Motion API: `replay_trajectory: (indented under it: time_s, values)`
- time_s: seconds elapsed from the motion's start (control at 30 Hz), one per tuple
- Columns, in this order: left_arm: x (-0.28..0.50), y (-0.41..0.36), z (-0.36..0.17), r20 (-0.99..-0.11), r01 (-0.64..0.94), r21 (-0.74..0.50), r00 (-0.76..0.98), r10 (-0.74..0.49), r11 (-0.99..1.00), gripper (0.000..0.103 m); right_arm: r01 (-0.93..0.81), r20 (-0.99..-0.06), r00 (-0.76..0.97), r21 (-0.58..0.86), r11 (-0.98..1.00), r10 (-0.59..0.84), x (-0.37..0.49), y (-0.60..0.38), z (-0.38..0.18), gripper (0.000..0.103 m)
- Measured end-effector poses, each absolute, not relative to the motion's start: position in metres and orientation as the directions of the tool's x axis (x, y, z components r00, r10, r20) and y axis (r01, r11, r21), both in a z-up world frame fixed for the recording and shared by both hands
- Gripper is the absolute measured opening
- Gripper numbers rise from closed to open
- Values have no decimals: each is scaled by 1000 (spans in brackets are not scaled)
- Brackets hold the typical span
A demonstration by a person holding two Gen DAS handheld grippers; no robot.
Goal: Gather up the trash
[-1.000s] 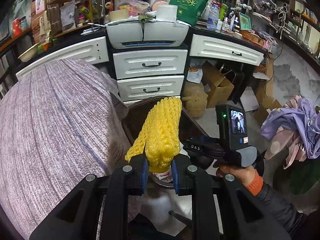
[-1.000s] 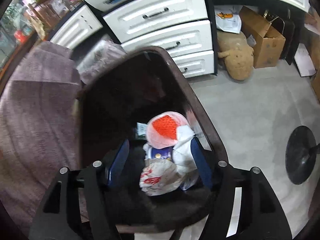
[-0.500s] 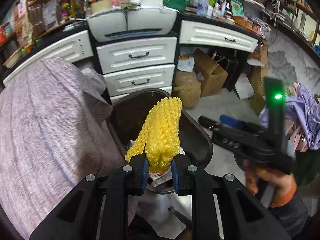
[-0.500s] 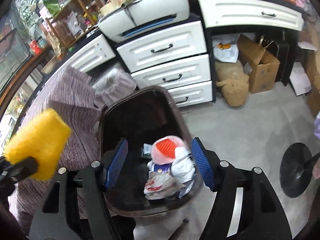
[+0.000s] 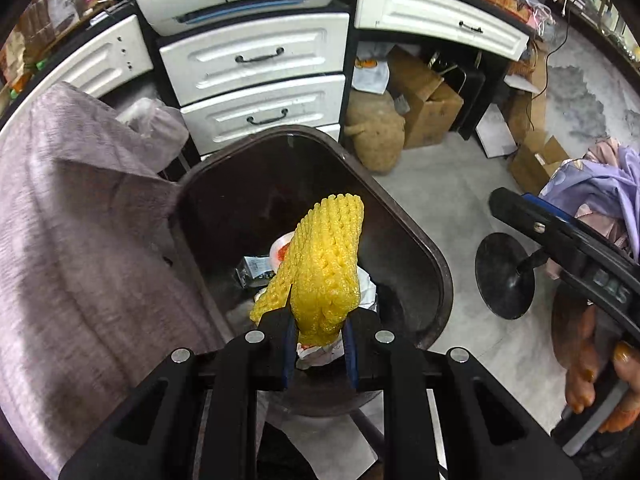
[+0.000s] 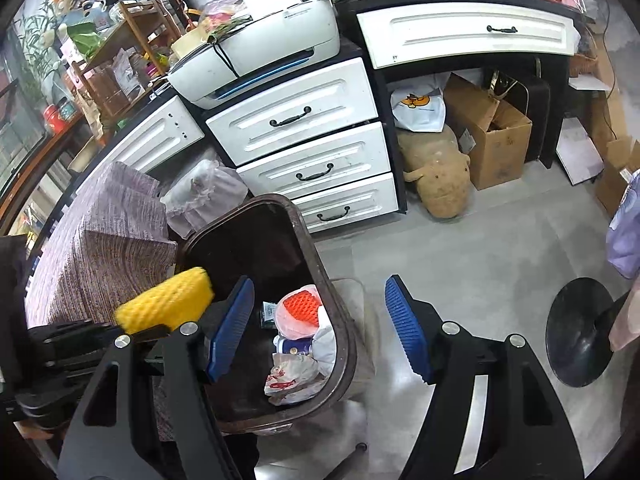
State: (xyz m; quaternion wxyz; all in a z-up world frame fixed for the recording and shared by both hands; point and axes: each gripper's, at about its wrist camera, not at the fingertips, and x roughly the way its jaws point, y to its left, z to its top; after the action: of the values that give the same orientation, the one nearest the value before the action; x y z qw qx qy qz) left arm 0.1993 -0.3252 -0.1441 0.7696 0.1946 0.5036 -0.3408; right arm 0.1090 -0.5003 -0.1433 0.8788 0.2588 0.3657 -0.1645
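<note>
My left gripper (image 5: 318, 330) is shut on a yellow foam fruit net (image 5: 326, 264) and holds it above the open dark brown trash bin (image 5: 434, 256). The net also shows in the right wrist view (image 6: 164, 306), over the bin's left rim (image 6: 340, 328). Inside the bin lie a pink wrapper with an orange net (image 6: 298, 312), white plastic bags (image 6: 296, 376) and a small carton. My right gripper (image 6: 320, 328) is open and empty, raised to the right of the bin, its left pad (image 6: 230, 328) over the bin's mouth.
A purple-grey covered table (image 5: 68, 240) stands left of the bin. White drawers (image 6: 312, 136) and a printer (image 6: 256, 52) are behind it. A plush toy (image 6: 438, 180), cardboard boxes (image 6: 496, 136) and a black stand base (image 6: 578, 336) sit on the grey floor.
My left gripper has tipped down and moved over the bin with the yellow net. My right gripper has risen up and drawn back to the right, out of the bin, still open.
</note>
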Motion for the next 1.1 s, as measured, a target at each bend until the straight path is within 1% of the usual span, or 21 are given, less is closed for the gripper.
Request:
replay_trajectory:
  time_s: [0.1,0.2,0.23,0.27,0.3,0.33,0.37,0.4,0.47,0.53,0.6,0.7,0.77,0.87,1.03,1.1]
  values:
    - [205,-334,-155,-917,721,-43,246,-314,691,19,483,-729,678,341,806,-98,108,-502,-144,68]
    - [209,-342,-165,-923,726,-38,237,-302,687,22,486,-728,679,343,804,-100,107,-503,-144,68]
    - [209,-343,-167,-925,726,-39,233,-299,687,28,487,-728,679,342,804,-101,107,-502,-143,68]
    - [209,-344,-169,-926,725,-40,231,-297,688,38,488,-727,679,341,804,-103,107,-502,-143,68]
    - [209,-343,-169,-926,723,-44,229,-300,690,45,488,-726,679,341,803,-104,106,-502,-143,68]
    - [209,-342,-170,-924,721,-50,229,-305,691,58,491,-726,679,341,802,-107,106,-502,-143,68]
    - [209,-342,-169,-922,719,-53,232,-311,693,66,493,-726,678,340,801,-110,106,-502,-143,68]
    - [209,-341,-167,-919,716,-52,238,-314,696,68,496,-726,678,340,799,-112,105,-503,-142,68]
    - [207,-339,-162,-913,713,-46,255,-320,700,75,500,-724,679,340,796,-117,105,-502,-141,75]
    - [204,-336,-157,-904,708,-43,272,-329,705,80,505,-724,678,332,797,-128,105,-500,-140,75]
    - [200,-331,-149,-893,706,-49,286,-347,706,82,504,-723,677,324,801,-134,105,-497,-136,76]
    - [189,-320,-132,-869,703,-53,317,-379,709,86,509,-711,688,329,795,-146,102,-495,-126,80]
    - [180,-310,-119,-848,700,-52,346,-402,712,90,508,-700,698,338,792,-150,101,-493,-119,85]
    - [168,-294,-99,-812,693,-40,397,-427,720,97,491,-682,716,341,801,-149,98,-482,-106,86]
    - [141,-263,-62,-722,661,69,550,-419,747,98,450,-640,751,314,836,-164,96,-452,-79,87]
    - [134,-246,-48,-681,635,88,601,-419,768,98,428,-610,770,278,860,-185,94,-434,-65,90]
